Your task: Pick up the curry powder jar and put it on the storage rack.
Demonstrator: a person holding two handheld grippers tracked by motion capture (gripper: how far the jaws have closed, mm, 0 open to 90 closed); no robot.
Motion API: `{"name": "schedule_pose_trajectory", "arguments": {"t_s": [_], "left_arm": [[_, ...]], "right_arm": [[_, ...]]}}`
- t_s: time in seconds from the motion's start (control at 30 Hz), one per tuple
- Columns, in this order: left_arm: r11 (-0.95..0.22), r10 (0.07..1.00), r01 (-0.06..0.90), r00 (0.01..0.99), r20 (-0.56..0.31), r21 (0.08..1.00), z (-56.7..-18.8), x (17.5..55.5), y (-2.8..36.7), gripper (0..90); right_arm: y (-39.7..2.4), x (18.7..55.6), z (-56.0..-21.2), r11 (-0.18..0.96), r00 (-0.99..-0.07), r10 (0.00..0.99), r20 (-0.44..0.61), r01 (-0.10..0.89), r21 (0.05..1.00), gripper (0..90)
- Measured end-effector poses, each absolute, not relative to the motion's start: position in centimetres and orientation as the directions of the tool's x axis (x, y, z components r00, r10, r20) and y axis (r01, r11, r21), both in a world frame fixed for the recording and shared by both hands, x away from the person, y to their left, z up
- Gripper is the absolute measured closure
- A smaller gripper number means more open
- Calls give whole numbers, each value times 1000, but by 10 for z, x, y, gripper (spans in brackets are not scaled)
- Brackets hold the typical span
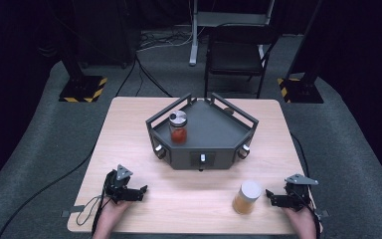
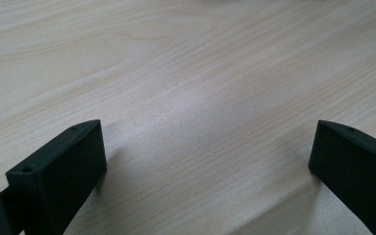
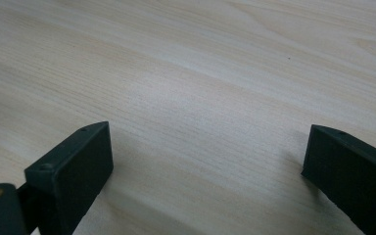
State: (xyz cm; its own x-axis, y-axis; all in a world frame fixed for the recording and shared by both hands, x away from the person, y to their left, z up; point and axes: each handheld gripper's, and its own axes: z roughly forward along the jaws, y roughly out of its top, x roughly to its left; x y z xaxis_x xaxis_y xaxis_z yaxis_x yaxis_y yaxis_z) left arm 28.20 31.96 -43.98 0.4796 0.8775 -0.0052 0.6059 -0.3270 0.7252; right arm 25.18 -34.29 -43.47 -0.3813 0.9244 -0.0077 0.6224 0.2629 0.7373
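Pale wood-grain desk point(image 1: 129, 144), rounded corners, on grey carpet point(image 1: 348, 149); room beyond dark. Black folding chair point(image 1: 238, 52) behind the far edge, 2 black stands with yellow-striped bases at either side, cables across the floor. Dark angular tray point(image 1: 211, 130) at desk centre, with a silver-lidded jar of red contents point(image 1: 178, 127) in its left part. White-lidded jar of amber contents point(image 1: 246, 197) upright on the near right desk, just beside the right gripper point(image 1: 271, 196), not touching. Left gripper point(image 1: 138, 193) low at near left. Jaws of both spread wide, nothing between them but bare wood.
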Motion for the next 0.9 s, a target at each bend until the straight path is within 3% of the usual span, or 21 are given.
{"name": "schedule_pose_trajectory", "arguments": {"t_s": [0.9], "left_arm": [[-330, 875, 606, 483, -6, 724, -440, 283, 320, 2]], "right_arm": [[-349, 224, -391, 286, -462, 887, 8, 564, 775, 67]]}}
